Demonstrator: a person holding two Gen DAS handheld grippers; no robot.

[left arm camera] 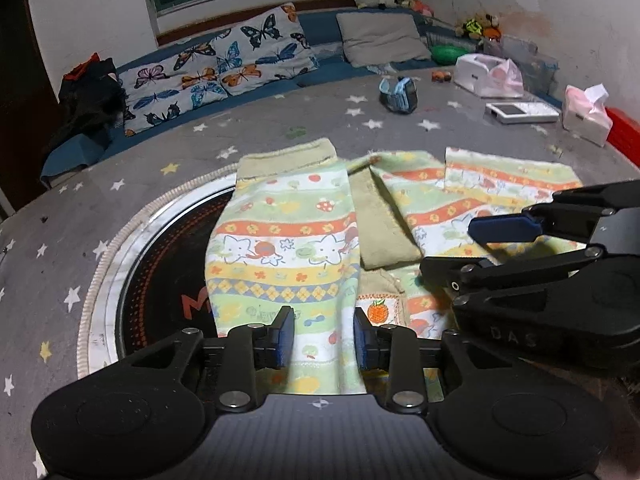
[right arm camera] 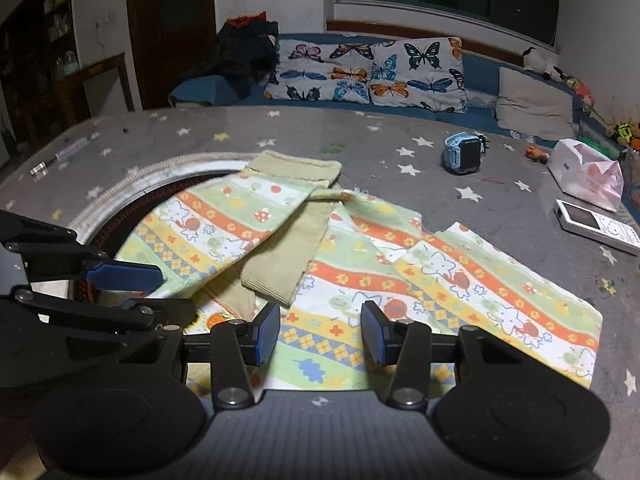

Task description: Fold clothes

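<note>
Lying flat on the grey star-print table cover [left arm camera: 280,120], a child's patterned garment [left arm camera: 280,248] with green, orange and yellow bands takes up the near middle of the scene. Its left part drapes over a round black inset with a silver rim [left arm camera: 108,256] set into the table. 1 beige cuffed end [left arm camera: 288,156] points far, and a second beige cuff [left arm camera: 380,220] lies folded across the middle of the cloth.

The left gripper [left arm camera: 324,338] hovers over the near edge of the garment, fingers spread apart with cloth showing between them, nothing pinched. The right gripper [right arm camera: 320,334] sits just to its right above the near hem, fingers likewise parted and holding nothing.

Farther right on the table are a blue smartwatch [right arm camera: 464,152], a white device [right arm camera: 596,224] and a tissue pack [left arm camera: 584,114]. Butterfly-print pillows [right arm camera: 372,72] rest on the blue bench [right arm camera: 480,70] beyond.
</note>
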